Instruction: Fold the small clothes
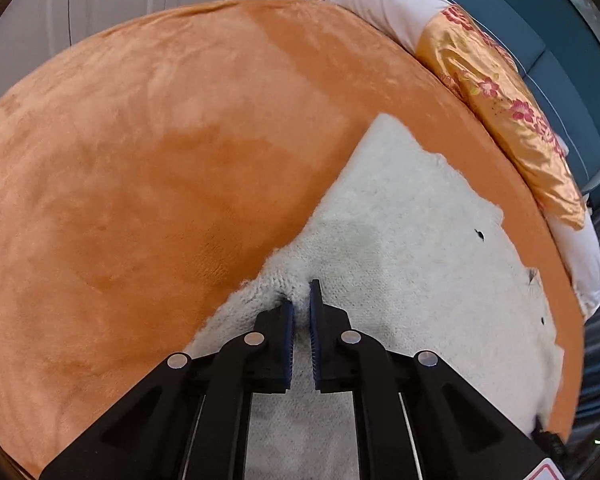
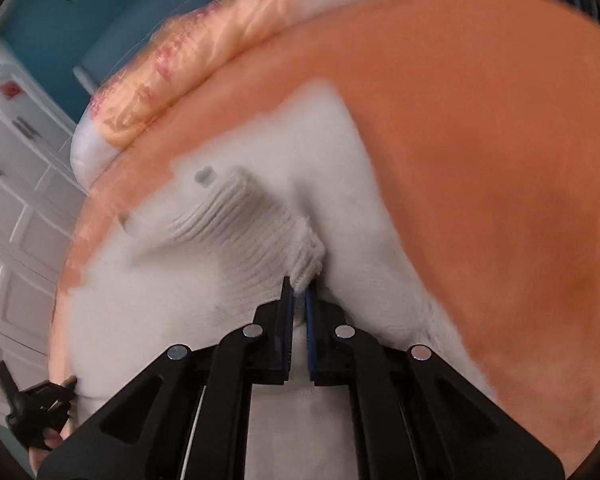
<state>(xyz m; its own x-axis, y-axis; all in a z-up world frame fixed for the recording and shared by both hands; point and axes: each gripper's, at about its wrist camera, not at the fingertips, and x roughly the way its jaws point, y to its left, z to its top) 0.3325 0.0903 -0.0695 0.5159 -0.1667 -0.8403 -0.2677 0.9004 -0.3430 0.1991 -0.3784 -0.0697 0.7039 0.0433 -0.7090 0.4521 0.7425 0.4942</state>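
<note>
**Two grippers pinch a white fleece garment on an orange bed cover**

A white fleece garment [image 1: 412, 248] lies spread on an orange plush bed cover [image 1: 148, 152], toward the edge of the bed that runs along the teal wall [image 1: 556, 64]. In the left wrist view, the left gripper [image 1: 302, 300] points down at the cloth's near edge, its black jaws drawn almost together with a small tuft of the fluffy fabric caught between the blue pads [image 1: 315, 312]. Two dark specks, too small to identify, dot the garment's far side.

The right wrist view is smeared by motion. There the right gripper [image 2: 299, 300] is likewise nearly closed, its pads [image 2: 287, 312] clamped on a ribbed knit band [image 2: 236, 224] of the same garment, which bunches and rises from the jaws toward the far edge. The left gripper appears at that view's lower left corner, at the cloth's border.

A gold satin pillow with a pink flower print [image 1: 496, 96] rests on white bedding [image 1: 384, 4] along the bed's wall-side edge. White panelled cabinets [image 2: 16, 184] stand beyond the bed.
</note>
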